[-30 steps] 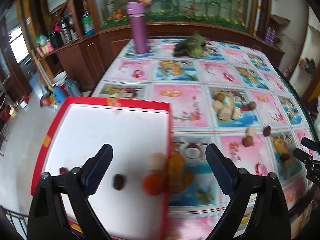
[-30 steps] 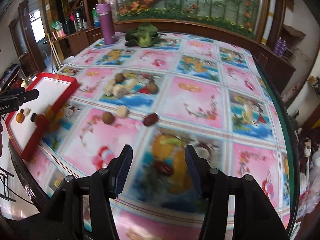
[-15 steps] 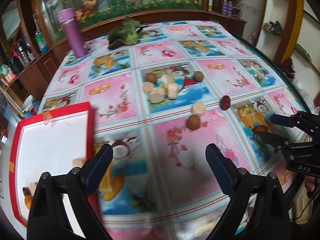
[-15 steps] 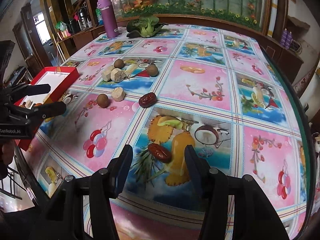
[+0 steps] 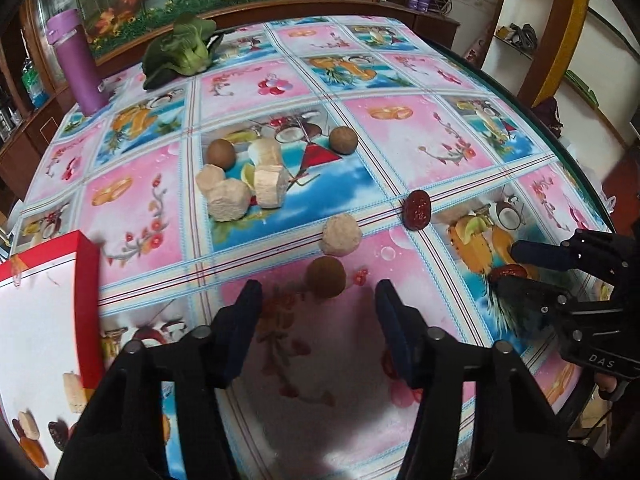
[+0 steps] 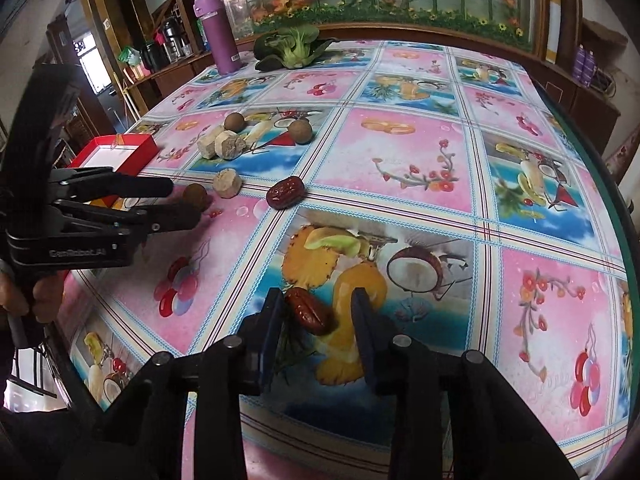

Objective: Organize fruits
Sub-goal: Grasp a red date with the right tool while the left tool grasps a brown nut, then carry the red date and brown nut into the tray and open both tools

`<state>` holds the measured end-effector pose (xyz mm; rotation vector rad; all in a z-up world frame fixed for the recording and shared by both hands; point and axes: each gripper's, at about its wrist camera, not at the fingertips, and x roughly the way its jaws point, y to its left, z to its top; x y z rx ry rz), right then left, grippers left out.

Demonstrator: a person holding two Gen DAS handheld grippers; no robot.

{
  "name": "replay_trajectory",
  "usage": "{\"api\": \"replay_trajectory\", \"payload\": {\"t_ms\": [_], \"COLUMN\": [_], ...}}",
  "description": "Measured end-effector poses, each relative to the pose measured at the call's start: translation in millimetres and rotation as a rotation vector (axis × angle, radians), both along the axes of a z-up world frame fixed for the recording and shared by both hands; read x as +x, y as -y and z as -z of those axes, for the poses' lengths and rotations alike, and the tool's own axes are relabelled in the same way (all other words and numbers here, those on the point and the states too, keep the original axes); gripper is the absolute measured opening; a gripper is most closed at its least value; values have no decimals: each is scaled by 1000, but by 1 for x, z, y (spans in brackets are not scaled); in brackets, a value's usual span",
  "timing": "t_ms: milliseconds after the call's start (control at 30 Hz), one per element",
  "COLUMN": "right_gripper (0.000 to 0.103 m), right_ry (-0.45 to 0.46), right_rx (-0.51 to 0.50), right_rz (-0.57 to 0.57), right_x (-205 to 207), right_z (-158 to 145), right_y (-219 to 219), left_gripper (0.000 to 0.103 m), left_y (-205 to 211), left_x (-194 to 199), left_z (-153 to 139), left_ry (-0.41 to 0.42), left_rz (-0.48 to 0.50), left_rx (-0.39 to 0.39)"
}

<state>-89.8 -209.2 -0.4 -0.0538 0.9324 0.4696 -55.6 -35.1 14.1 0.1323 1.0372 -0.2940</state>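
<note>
Red date [image 6: 310, 311] lies on the tabletop [image 6: 400, 152] between your right gripper [image 6: 318, 312]'s open fingers; your left gripper [image 5: 318, 300] is spread too, brown round fruit [image 5: 325, 278] just ahead.

A tablecloth [image 6: 404, 152] patterned in pink and blue squares with printed fruit and flowers is seen, on which dark red dates [image 6: 310, 311], brown round fruits [image 5: 325, 277] and beige chunks [image 5: 228, 201] are scattered, beside a red box [image 5: 86, 300] with a white inside and a purple bottle [image 6: 220, 36].
</note>
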Motion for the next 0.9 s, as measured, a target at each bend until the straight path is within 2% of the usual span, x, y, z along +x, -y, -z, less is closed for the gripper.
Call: {"api": "replay_trajectory", "payload": {"t_ms": [200,300,533,733,900], "right_gripper": [34,34,33,22,21], "right_ry": [8,10,-6,-37,-25], "right_rx": [0,-12,-22,9,-18], "right_rz": [-3,-1,-11,0,-8], "right_x": [0,0,-2,0,-2], "right_z": [0,0,-1,-1,-1], "right_y": [0,-1,-6,-5,-8], "left_gripper": [40,37,24,23,23], "left_y": [-4,-4,-5,-10,-15], "left_x": [6,9,5,2,-2], "left_z": [4,4,5,4,2], "left_ry": [-1,-2,11,15,24], "left_rz": [-18,-22,-20,-31,-36], "left_rx": [-20,-38,-39,-50,-60]}}
